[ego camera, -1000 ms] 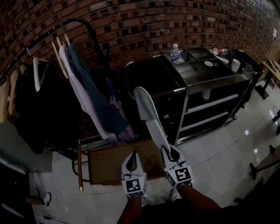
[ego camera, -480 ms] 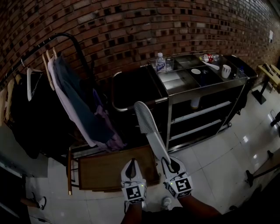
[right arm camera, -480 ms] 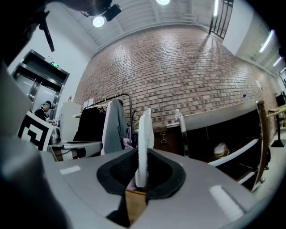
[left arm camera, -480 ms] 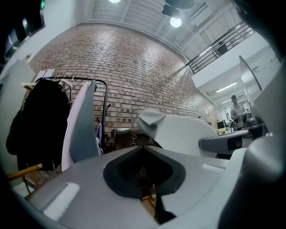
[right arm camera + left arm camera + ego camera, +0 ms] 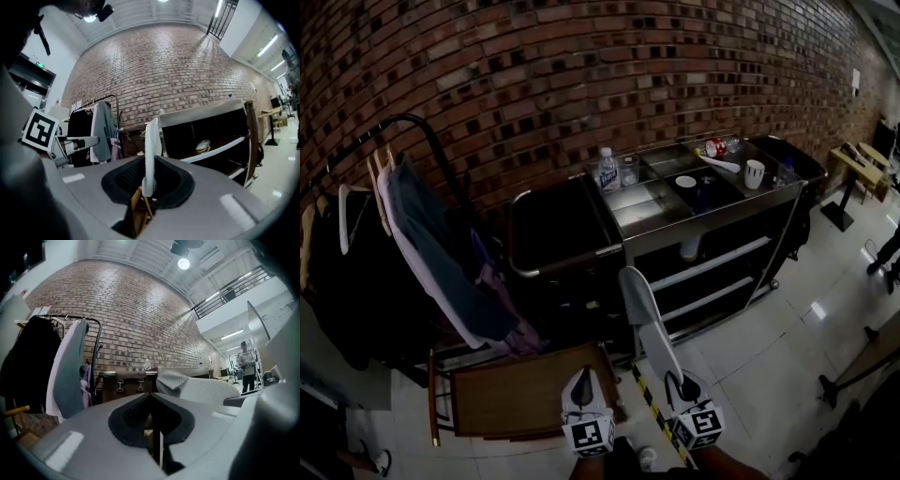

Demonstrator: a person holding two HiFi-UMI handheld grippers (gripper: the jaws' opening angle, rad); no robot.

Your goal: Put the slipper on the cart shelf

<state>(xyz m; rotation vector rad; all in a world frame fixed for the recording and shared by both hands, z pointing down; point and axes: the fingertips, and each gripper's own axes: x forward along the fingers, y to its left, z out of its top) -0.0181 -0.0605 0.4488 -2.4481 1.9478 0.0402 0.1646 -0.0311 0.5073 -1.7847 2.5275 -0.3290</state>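
Left gripper level, fingers together, right gripper beside it, fingers clamping slipper

The left gripper and right gripper are pale grey shells, each narrowing to a point ahead of a cube bearing black-and-white square markers. A dark ribbed hollow surrounds the jaws.

Brick wall — hung clothes — water bottle

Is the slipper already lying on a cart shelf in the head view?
No, the slipper is clamped in the right claw, sticking out in front of the cart, short of its shelves.
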